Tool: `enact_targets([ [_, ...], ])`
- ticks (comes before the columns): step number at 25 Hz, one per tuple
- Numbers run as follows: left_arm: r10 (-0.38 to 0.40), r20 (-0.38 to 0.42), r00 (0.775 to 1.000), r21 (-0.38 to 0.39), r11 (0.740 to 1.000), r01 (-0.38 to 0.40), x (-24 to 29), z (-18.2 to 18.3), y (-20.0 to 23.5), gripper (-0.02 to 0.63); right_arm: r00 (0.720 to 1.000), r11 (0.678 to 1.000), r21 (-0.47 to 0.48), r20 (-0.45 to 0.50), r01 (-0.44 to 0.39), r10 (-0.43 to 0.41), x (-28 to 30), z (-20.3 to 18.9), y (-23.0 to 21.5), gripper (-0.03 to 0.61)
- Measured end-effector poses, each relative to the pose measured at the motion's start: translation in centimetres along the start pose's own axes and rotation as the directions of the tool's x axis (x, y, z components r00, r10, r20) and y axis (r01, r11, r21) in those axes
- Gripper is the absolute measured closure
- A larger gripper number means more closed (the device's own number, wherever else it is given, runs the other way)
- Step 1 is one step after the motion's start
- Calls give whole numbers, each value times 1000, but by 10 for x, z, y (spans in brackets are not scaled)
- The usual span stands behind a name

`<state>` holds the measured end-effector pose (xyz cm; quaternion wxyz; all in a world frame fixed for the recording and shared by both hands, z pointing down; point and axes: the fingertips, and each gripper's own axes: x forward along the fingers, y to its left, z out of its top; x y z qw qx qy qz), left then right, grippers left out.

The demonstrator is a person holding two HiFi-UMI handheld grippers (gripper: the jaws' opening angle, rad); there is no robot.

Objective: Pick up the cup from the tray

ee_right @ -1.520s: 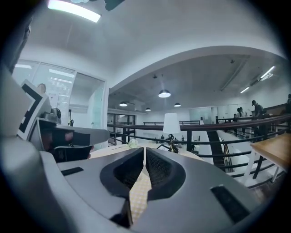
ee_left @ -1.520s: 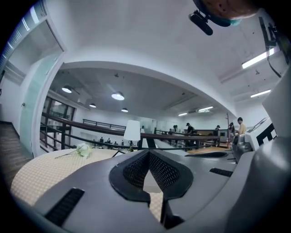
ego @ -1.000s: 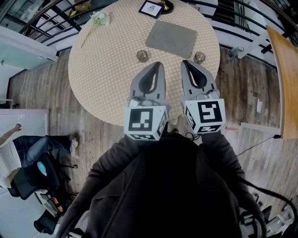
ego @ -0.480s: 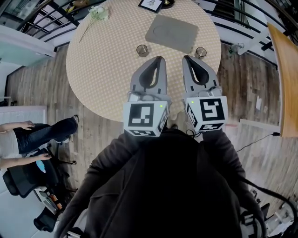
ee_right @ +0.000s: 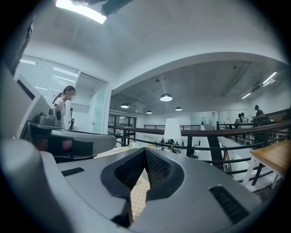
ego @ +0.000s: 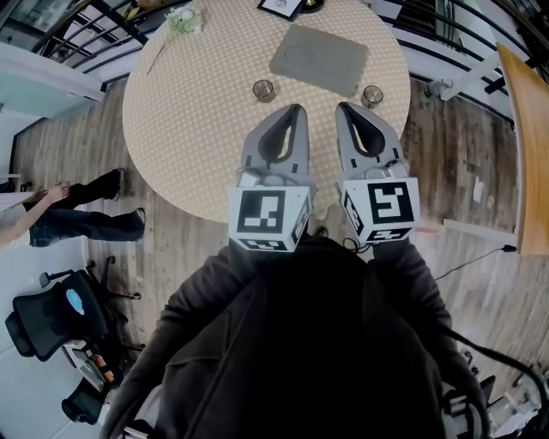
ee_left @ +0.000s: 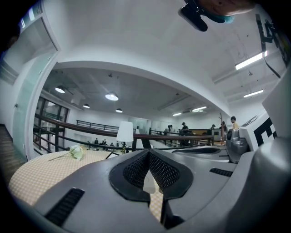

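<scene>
– Where are the cups?
– One small glass cup (ego: pixel 263 89) and another glass cup (ego: pixel 371 94) stand on the round tan desk (ego: pixel 197 129), beside the flat grey tray (ego: pixel 318 59)
– And the tools?
– The left tool (ego: pixel 298 108) and right tool (ego: pixel 340 107) are both closed and empty. The black picture frame (ego: pixel 281 7) is cut off, and the person in dark trousers (ego: pixel 94 214) has walked on

We lose half the framed picture (ego: pixel 281 6) past the top edge, and the person (ego: pixel 60 214) is clipped at the left. The left cup (ego: pixel 262 89) and right cup (ego: pixel 371 94) are too small to judge their contents. The left hand-held gripper (ee_left: pixel 148 152) blocks most of the tabletop (ee_left: pixel 27 182).
</scene>
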<state>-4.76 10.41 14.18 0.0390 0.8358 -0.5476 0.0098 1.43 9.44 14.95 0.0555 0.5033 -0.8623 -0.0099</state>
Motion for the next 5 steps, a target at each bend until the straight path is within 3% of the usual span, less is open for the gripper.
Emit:
enact_targets([
  [5,-3,-10,1000,4,1000,3,4,-6,-2,606,1000,1000,8,-4,-1,1,2,-4,-3,571],
])
